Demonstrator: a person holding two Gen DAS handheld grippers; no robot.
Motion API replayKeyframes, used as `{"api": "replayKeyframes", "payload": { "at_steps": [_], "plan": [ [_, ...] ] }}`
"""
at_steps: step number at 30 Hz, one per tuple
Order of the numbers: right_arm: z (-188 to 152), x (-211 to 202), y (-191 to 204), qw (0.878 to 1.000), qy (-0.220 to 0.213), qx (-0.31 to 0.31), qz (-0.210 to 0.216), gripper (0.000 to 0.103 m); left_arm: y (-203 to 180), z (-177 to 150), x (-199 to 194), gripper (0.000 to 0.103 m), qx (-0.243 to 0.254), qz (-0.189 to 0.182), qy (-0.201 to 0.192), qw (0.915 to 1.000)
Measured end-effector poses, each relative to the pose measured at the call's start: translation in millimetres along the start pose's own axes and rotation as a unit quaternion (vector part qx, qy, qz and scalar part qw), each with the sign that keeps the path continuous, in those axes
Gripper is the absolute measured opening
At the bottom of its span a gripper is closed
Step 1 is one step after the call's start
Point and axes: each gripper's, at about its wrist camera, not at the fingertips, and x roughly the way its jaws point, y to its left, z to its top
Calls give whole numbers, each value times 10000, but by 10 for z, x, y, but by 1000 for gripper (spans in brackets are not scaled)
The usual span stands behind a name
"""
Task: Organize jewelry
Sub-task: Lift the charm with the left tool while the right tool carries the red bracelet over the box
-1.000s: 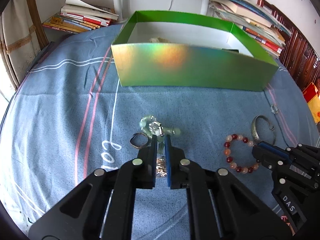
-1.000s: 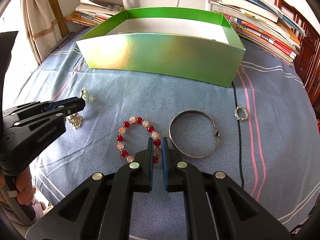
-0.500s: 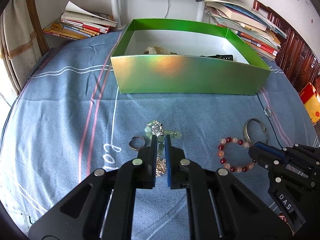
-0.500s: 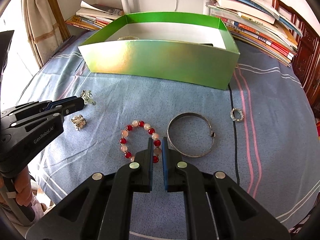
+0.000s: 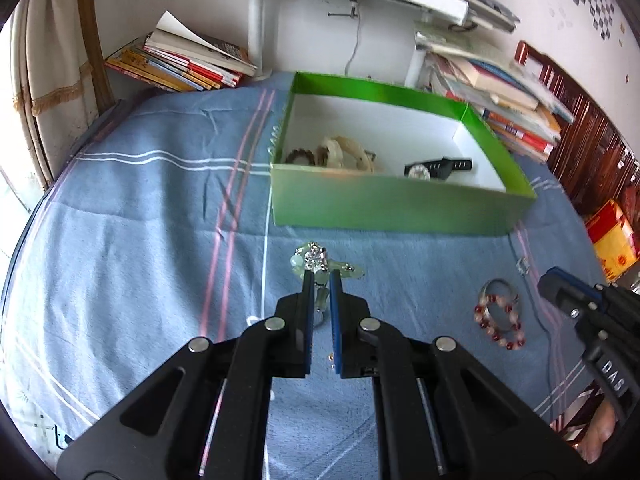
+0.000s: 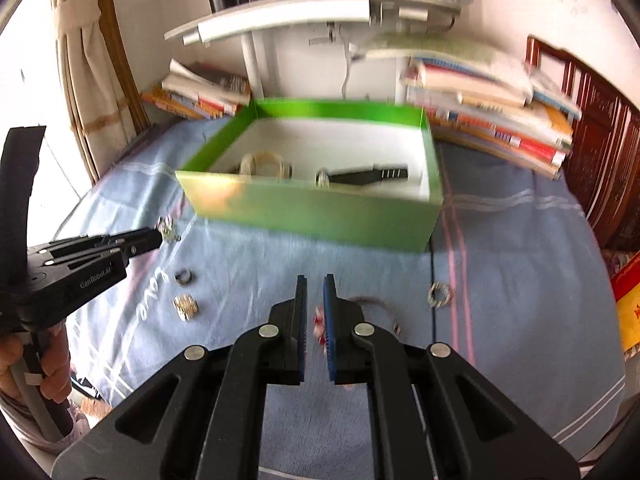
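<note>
1. the left claw [image 5: 319, 280] has its jaws pressed nearly together and pinches a pale green bead piece with a silver charm [image 5: 314, 261], which sticks out past the tips, lifted off the blue striped cloth [image 5: 140, 240].
2. the right claw [image 6: 315, 285] is also drawn close. red and pale beads of a bracelet [image 6: 319, 320] show in the gap between its jaws, so it looks to be pinching that bracelet, though the picture is blurred there.
3. from the left wrist view the red and pale bead bracelet [image 5: 500, 324] appears over a silver bangle [image 5: 496, 286], just off the tip of the right claw [image 5: 550, 286] at the right edge.
4. the green box [image 5: 400, 208] stands open on the cloth beyond both claws. inside lie a black watch [image 5: 438, 168], a pale bangle [image 5: 344, 150] and a dark bead bracelet [image 5: 298, 157].
5. loose on the cloth below the left claw, seen from the right wrist view, are a small ring [image 6: 184, 276] and a gold cluster piece [image 6: 185, 307]. a small silver ring [image 6: 439, 293] lies on the right, near the bangle [image 6: 376, 304].
6. a hand [image 6: 52, 364] grips the left tool's handle at the lower left.
7. stacks of books [image 5: 180, 64] sit behind the box, against the wall.
</note>
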Motion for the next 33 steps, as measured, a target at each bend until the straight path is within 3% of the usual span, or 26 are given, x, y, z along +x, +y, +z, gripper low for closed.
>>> {"api": "replayKeyframes", "payload": {
  "at_steps": [4,7,17,21,23,28,29,30,33],
  "plan": [
    [181,-176,-15,9994,-335,-23,-61,8,15,165,-140,8,34,45,-211,9998],
    [194,-212,-38,9994,-348,-56,-63,8,-12,200,-213,8,79,53,-303,9995],
    [-421,349,-484,9925,992,373,-617,10,-165,-42,51,8,214,-136,129,9996],
    [-526,407,-491,9915,1133,383,-519,31,-218,-87,112,8,255,-153,208,9993],
    [-541,411,-475,9917,1128,389,-470,31,-232,-100,132,8,268,-145,240,9992],
    [-568,487,-428,9916,1183,314,-429,30,-247,-110,155,8,295,-141,277,9991],
    [-566,480,-406,9918,1167,318,-409,25,-250,-115,165,8,300,-140,288,9990],
    [-563,486,-409,9919,1170,321,-364,12,-252,-117,176,8,302,-138,302,9990],
    [-563,488,-380,9922,1167,275,-343,8,-256,-125,209,8,306,-130,342,9989]
  ]
}}
